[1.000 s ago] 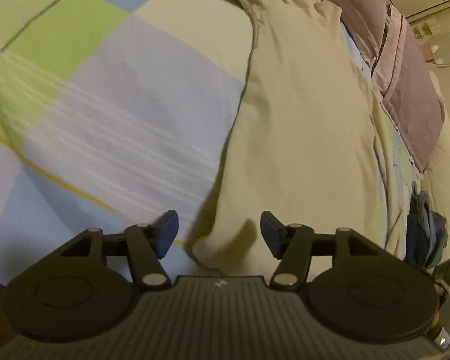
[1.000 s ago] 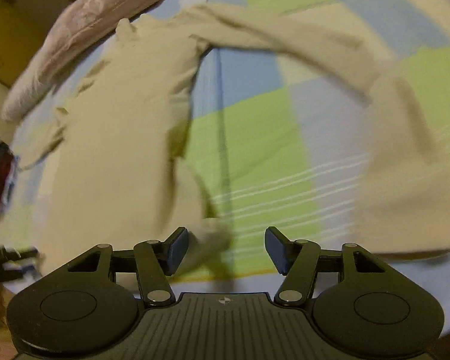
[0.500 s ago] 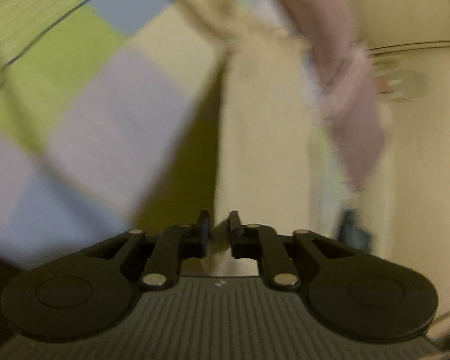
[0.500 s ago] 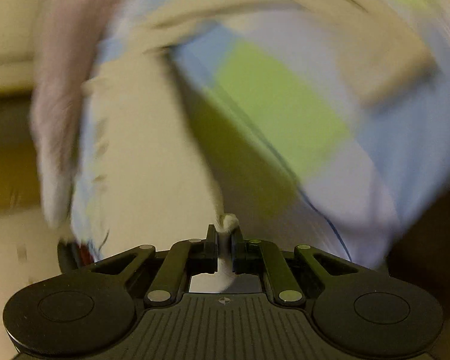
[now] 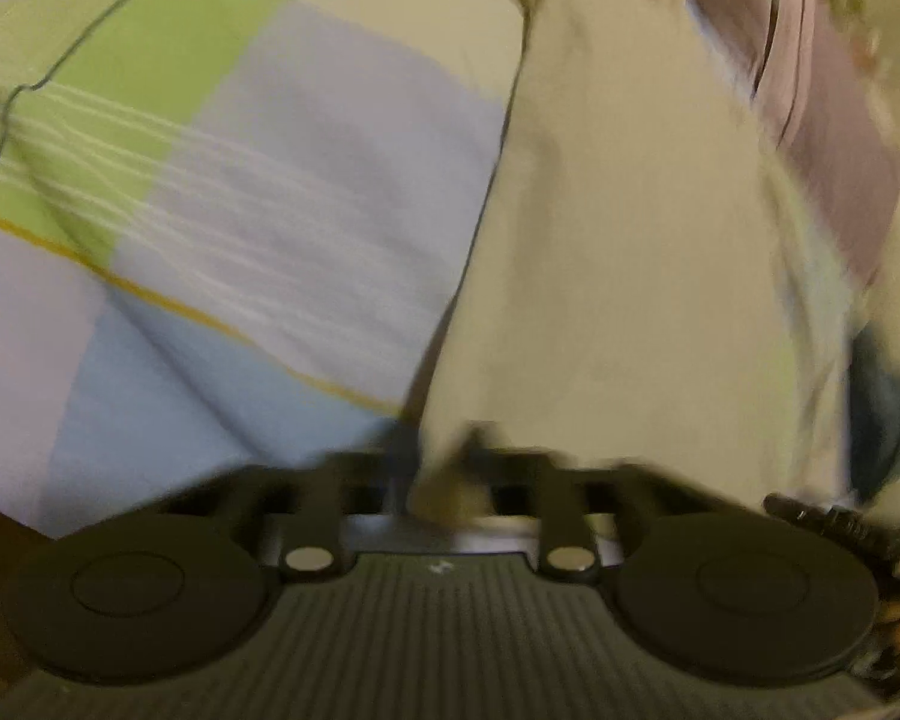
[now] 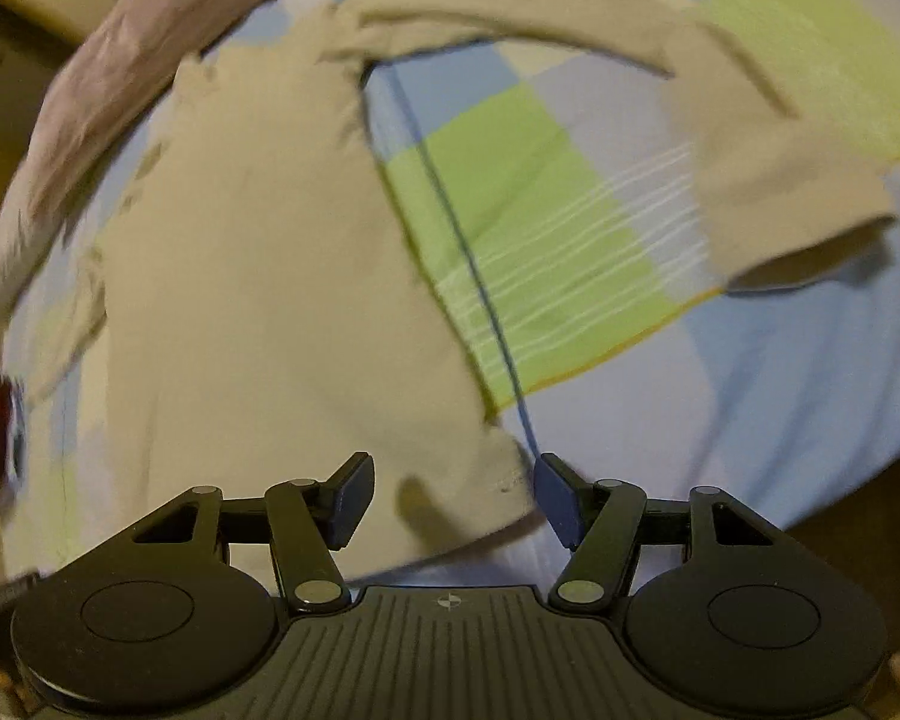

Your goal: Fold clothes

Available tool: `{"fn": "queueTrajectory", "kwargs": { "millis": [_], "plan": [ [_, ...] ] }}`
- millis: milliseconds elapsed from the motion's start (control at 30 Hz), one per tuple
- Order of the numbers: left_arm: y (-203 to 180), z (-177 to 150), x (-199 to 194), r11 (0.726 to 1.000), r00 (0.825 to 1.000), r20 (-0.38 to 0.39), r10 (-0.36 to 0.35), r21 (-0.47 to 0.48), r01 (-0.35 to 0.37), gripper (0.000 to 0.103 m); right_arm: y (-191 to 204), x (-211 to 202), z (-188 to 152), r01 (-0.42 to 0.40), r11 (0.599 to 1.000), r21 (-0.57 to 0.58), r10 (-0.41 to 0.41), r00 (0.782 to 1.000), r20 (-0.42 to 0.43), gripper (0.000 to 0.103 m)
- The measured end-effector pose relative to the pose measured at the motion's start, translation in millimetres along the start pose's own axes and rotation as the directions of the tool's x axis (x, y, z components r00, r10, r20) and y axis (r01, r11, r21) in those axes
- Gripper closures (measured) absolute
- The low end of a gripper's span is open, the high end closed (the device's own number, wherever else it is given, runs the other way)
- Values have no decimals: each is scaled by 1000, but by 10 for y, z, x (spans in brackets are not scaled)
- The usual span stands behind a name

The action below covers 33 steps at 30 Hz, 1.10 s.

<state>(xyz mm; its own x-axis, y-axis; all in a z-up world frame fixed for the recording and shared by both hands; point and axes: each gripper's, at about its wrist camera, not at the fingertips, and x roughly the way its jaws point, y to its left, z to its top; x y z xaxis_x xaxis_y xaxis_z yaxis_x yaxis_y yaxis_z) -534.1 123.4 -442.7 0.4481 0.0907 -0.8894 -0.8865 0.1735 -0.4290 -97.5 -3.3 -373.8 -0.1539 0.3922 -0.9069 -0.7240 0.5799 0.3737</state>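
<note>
The left tool [image 5: 444, 468] is clenched on the bottom corner of the beige shirt [image 5: 618, 228]; its jaws have just been closing, and a small bunch of cloth sits pinched between them, though the picture is blurred there. That grip looks meant to hold one end of the hem so the shirt can be lifted or drawn straight.

The right tool [image 6: 450, 495] has let go: its jaws have just been opening and now stand apart, with the other hem corner lying loose on the bed between the fingers [image 6: 351, 495], not pressed by them. My guess is the person is resetting for a better hold, since a fold needs both corners carried together.

Out from the tools, the shirt lies flat on its length across the checked bedsheet [image 6: 510, 228], its body running away toward a pinkish pillow [image 6: 108, 78] at the head of the bed. One long sleeve [image 6: 720, 120] is flung out sideways over the green and blue squares, its cuff end curling up a little. The shirt is spread out, not yet folded, so the task is at its start.
</note>
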Motion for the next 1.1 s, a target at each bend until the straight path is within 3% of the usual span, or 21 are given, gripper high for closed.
{"fn": "queueTrajectory", "kwargs": {
  "millis": [33, 200, 267, 333, 400, 467, 533, 600, 700, 733, 767, 800, 833, 900, 967, 1000, 1033, 1100],
  "plan": [
    [-23, -24, -37, 1000, 1000, 20, 5, 11, -5, 99, 12, 30, -9, 20, 999, -28, -21, 1000, -13, 94],
    [-31, -102, -126, 996, 996, 30, 83, 43, -84, 93, -194, -26, 4, 45, 999, -19, -45, 998, -54, 93],
    [-145, -51, -226, 990, 991, 55, 122, 62, -126, 93, -189, -103, 23, 79, 994, -74, -85, 993, -84, 92],
    [-258, -1, -343, 985, 985, 90, 149, 78, -156, 93, -129, -263, 33, 171, 961, -216, -179, 984, -15, 92],
    [-379, 74, -467, 985, 980, 142, 142, 77, -154, 93, -85, -410, 26, 303, 879, -368, -281, 953, 113, 92],
    [-493, 170, -480, 988, 979, 165, 119, 76, -133, 93, -59, -476, 15, 438, 741, -509, -361, 899, 248, 87],
    [-611, 227, -401, 991, 983, 157, 92, 82, -106, 93, -97, -385, -5, 514, 595, -618, -398, 856, 329, 37],
    [-781, 287, -181, 992, 988, 140, 69, 95, -83, 93, -139, -256, -46, 554, 459, -695, -408, 826, 389, 36],
    [-992, 276, 21, 989, 993, 111, 43, 135, -58, 93, -223, 3, -141, 550, 312, -775, -388, 818, 425, 36],
    [-1038, 262, 80, 988, 994, 102, 38, 144, -53, 93, -283, 94, -154, 538, 267, -800, -384, 820, 424, 39],
    [-1083, 261, 136, 988, 995, 96, 34, 149, -49, 93, -350, 119, -175, 524, 235, -819, -364, 828, 426, 52],
    [-1126, 270, 188, 988, 995, 91, 32, 150, -45, 93, -462, 130, -128, 488, 237, -840, -344, 851, 397, 98],
    [-1170, 283, 220, 987, 996, 89, 27, 154, -40, 93, -525, 104, -7, 463, 269, -844, -340, 866, 367, 101],
    [-1235, 318, 242, 986, 995, 95, 20, 165, -36, 93, -667, -124, 338, 426, 455, -782, -280, 902, 329, 101],
    [-1277, 373, 259, 984, 995, 102, 24, 172, -41, 93, -973, -556, 843, 319, 741, -592, -154, 937, 312, 101],
    [-1289, 399, 263, 984, 994, 105, 25, 171, -43, 93, -1203, -777, 1077, 269, 844, -465, -107, 932, 346, 101],
    [-1293, 421, 264, 985, 994, 109, 25, 167, -43, 93, -1446, -989, 1307, 213, 920, -329, -74, 918, 389, 101],
    [-1315, 471, 290, 989, 993, 112, 20, 143, -36, 93, -1972, -1280, 1697, 114, 991, -70, -68, 877, 476, 101]
  ]
}}
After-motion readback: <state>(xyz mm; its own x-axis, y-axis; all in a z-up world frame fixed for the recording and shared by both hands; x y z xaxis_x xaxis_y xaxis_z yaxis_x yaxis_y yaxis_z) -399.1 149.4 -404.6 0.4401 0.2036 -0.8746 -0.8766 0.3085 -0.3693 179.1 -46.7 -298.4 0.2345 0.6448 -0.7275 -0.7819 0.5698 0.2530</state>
